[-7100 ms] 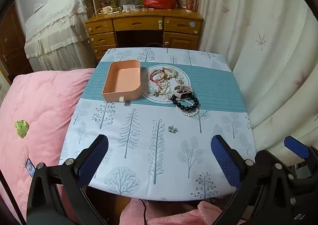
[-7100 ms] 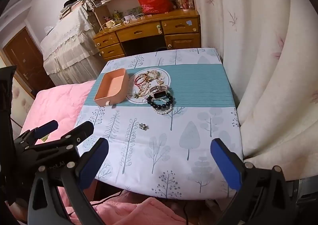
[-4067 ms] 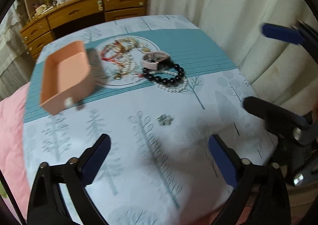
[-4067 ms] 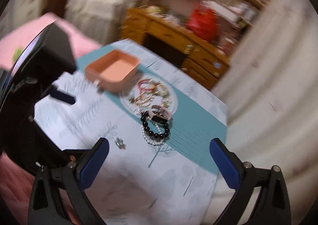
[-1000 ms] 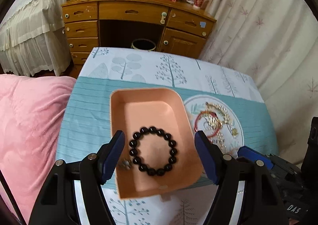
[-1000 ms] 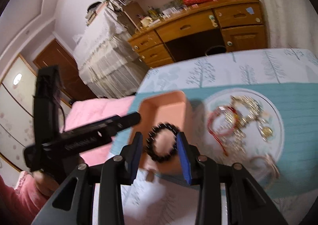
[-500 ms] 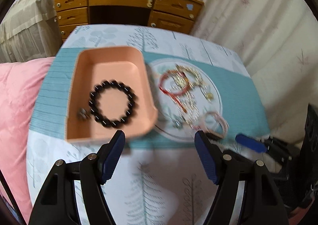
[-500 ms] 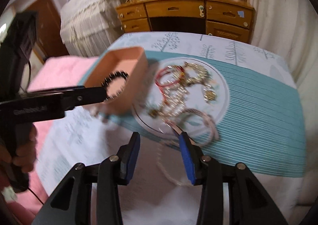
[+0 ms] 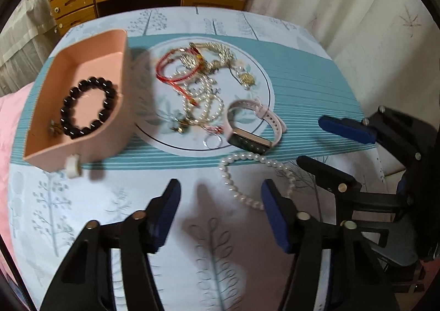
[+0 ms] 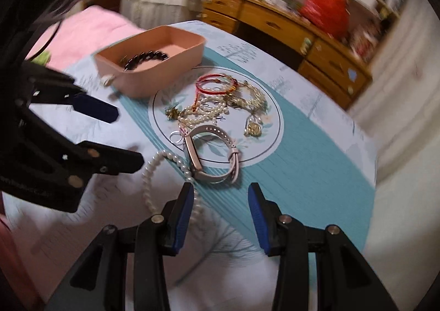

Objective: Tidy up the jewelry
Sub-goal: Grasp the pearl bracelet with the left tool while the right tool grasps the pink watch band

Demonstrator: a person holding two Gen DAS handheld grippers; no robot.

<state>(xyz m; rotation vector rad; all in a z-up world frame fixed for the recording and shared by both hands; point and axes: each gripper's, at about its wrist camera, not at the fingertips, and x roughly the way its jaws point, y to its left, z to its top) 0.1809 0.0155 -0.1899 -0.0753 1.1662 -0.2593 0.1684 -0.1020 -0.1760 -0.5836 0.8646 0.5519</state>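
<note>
A: Left wrist view first. Any writing you can read? I see none on the left tongs point(image 9: 220, 201) or on the table point(image 9: 110, 201); the lettering on the other tool's black body is too blurred in the right wrist view.

B: Same here. The pink tray point(image 9: 82, 69) carries no label. The black bead bracelet point(image 9: 88, 107) lies inside it, beside a small dark trinket point(image 9: 54, 127).

A: A second ago the left tongs hung right above that tray. Now they are over the bare tree-print cloth, with the pearl bracelet point(image 9: 247, 176) just ahead of the right finger.

B: Their jaws have just been closing, yet nothing sits between them; they stand apart, released.

A: And the right tongs point(image 10: 220, 209)?

B: Also parted, gripping nothing. They point at the pink watch point(image 10: 211, 154), lying on the rim of the round print. The pearls run under the left finger there.

A: The rest of the jewelry heap point(image 9: 200, 82), red cords, gold chains, small pearls, is in the round print, just beside the tray.

B: Seven seconds back the black beads lay by the watch; the tray was bare.
</note>
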